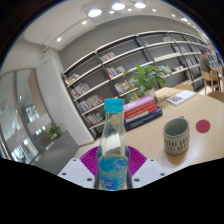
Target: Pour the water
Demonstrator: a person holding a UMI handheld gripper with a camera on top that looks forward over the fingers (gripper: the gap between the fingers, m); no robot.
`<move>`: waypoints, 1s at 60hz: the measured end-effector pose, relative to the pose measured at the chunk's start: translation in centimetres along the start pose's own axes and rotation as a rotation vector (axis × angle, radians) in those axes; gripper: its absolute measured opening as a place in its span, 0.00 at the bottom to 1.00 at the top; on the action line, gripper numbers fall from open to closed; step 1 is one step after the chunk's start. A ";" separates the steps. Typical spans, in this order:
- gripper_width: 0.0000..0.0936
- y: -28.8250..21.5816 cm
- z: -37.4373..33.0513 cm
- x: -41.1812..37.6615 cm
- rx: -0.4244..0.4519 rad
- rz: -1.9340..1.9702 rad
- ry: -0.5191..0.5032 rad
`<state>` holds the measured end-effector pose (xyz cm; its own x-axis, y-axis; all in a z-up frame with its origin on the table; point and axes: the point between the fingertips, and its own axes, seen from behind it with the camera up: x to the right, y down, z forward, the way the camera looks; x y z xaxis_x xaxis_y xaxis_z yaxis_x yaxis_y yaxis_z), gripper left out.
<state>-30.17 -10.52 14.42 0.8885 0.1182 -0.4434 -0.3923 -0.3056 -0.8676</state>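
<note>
A clear plastic water bottle (113, 145) with a blue cap and a blue label stands upright between my two fingers. My gripper (113, 163) is shut on the bottle, with the magenta pads (90, 160) pressing its lower body on both sides. The bottle appears lifted above the tabletop. A green-grey mug (176, 136) stands on the wooden table (150, 135) beyond the fingers, to the right of the bottle. The mug's inside is hidden from here.
A stack of books (142, 110) and a potted plant (148, 78) sit behind the bottle. A small red coaster (203, 126) lies right of the mug, an open book (182, 97) farther back. Bookshelves (110, 70) line the far wall.
</note>
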 end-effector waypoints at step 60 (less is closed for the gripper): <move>0.40 -9.5 6.3 10.5 0.087 1.847 -0.076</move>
<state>-18.64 -0.41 16.63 -0.6416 -0.2307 -0.7316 -0.7456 -0.0367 0.6654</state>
